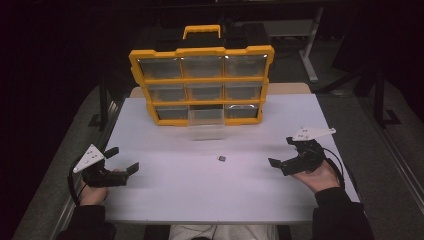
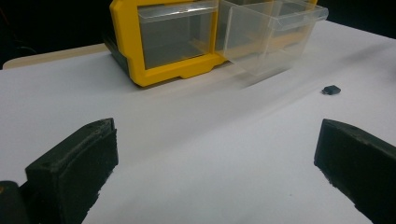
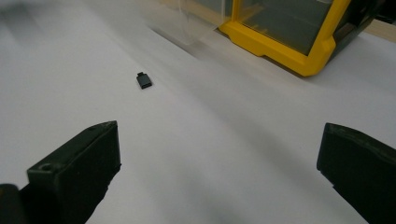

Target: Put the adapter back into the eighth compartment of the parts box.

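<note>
Clear drawer (image 1: 206,126) pulled out, apparently empty

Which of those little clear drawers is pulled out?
The bottom-row middle drawer: it juts from the yellow organizer onto the white table; the other eight sit flush.

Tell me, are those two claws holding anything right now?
No. The left gripper and the right gripper are both open and empty; the small black part lies untouched on the table between them.

Before you lies a white tabletop (image 1: 165,195). On it stand a yellow drawer organizer (image 1: 202,85), its clear drawer (image 1: 206,125) pulled out at the bottom, and a small black part (image 1: 221,158) lying near centre.
</note>
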{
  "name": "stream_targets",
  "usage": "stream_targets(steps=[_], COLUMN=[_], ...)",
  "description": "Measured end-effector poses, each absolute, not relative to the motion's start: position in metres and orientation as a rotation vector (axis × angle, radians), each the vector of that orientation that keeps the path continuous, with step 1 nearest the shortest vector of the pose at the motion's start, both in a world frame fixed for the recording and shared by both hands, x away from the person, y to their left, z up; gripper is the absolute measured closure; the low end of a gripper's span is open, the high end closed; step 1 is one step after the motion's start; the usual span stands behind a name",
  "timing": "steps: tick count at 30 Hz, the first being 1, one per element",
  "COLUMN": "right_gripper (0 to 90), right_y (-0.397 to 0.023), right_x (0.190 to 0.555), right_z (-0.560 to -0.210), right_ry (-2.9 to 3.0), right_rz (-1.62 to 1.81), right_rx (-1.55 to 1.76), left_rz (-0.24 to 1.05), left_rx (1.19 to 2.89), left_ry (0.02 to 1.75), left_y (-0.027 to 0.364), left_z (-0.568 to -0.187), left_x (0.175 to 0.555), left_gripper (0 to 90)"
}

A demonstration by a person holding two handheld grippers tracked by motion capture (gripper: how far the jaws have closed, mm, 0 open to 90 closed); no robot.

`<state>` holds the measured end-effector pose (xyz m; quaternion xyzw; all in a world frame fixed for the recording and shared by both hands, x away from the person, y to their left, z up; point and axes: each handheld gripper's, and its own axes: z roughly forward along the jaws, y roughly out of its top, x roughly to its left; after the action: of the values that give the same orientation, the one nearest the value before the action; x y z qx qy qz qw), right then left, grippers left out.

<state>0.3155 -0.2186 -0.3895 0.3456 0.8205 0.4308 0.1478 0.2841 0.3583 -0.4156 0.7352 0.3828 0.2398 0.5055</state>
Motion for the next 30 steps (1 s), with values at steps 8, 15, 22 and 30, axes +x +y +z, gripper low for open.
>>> stream_targets(steps=[8, 15, 22, 30], right_gripper=[0.0, 0.0, 0.0, 0.0], right_y=[-0.210, -0.200, -0.190, -0.180], right_x=[0.320, 0.326, 0.329, 0.334], right_z=[-0.380, -0.374, -0.372, -0.371], right_ry=[2.392, 2.426, 2.458, 2.496], right_rz=[1.218, 1.191, 1.155, 1.122], right_rx=[0.956, 0.918, 0.879, 0.847], left_rz=[0.588, 0.588, 0.589, 0.588], left_rx=[1.782, 1.787, 1.783, 1.784], left_ry=[0.911, 0.910, 0.912, 0.911], left_y=[0.358, 0.357, 0.357, 0.357], left_z=[-0.417, -0.417, -0.416, -0.416], left_x=[0.284, 0.284, 0.284, 0.284], left_gripper=[0.0, 0.0, 0.0, 0.0])
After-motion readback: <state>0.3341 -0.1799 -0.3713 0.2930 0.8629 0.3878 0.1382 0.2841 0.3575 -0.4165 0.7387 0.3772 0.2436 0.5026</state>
